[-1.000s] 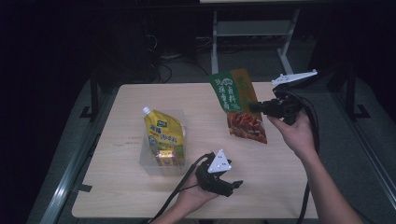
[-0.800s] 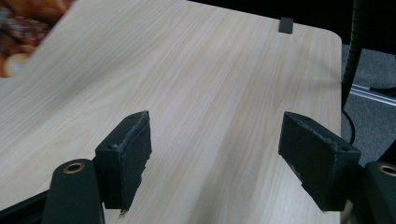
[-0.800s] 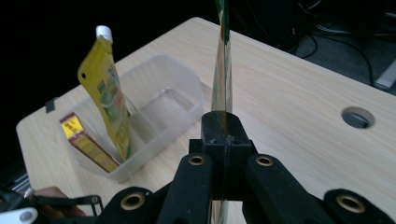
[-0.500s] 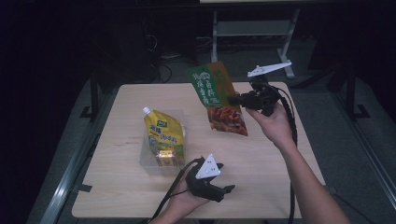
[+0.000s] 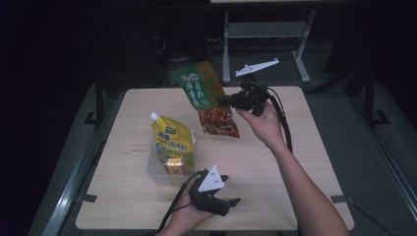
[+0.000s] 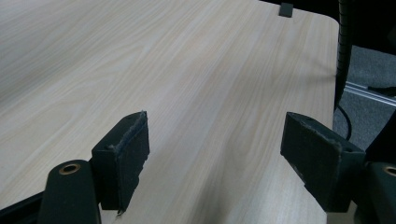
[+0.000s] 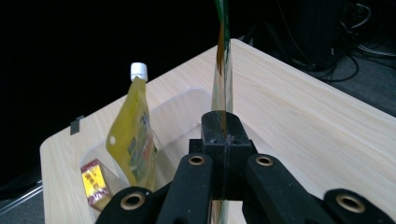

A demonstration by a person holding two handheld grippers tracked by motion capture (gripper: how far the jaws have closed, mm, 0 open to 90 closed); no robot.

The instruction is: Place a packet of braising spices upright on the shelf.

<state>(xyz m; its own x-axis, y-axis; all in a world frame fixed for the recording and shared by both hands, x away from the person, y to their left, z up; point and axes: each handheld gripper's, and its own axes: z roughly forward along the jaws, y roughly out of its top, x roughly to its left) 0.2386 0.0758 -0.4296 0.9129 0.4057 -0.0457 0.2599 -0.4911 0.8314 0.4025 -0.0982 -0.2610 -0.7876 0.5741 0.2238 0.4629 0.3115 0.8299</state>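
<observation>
On the left half of the wooden table (image 5: 275,162) a clear plastic bin (image 5: 156,169) holds a yellow spouted pouch (image 5: 171,139) standing upright, with a small yellow-and-red packet (image 5: 173,167) leaning at its near side. Just right of the bin, at the near edge, the left gripper (image 6: 215,161) hangs low over bare wood with its jaws spread wide and nothing between them.

Farther right and toward the far side, the right gripper (image 7: 223,135) is clamped tight on a green-and-orange snack bag (image 5: 209,101), which hangs in the air above the table, just past the bin's far right corner. The right gripper view shows the bag edge-on, a thin sheet pinched at its side seam.

The bag looks light and floppy, a slick printed film that will sway and may slip if gripped on the smooth face. The flat sealed edge is the sensible place to hold, as now. Its contents are probably brittle, so squeezing the puffed middle would risk crushing them.

The print on the bag is too small to read. The bin's clear walls are hard to trace, and the pouch hides part of its inside.
</observation>
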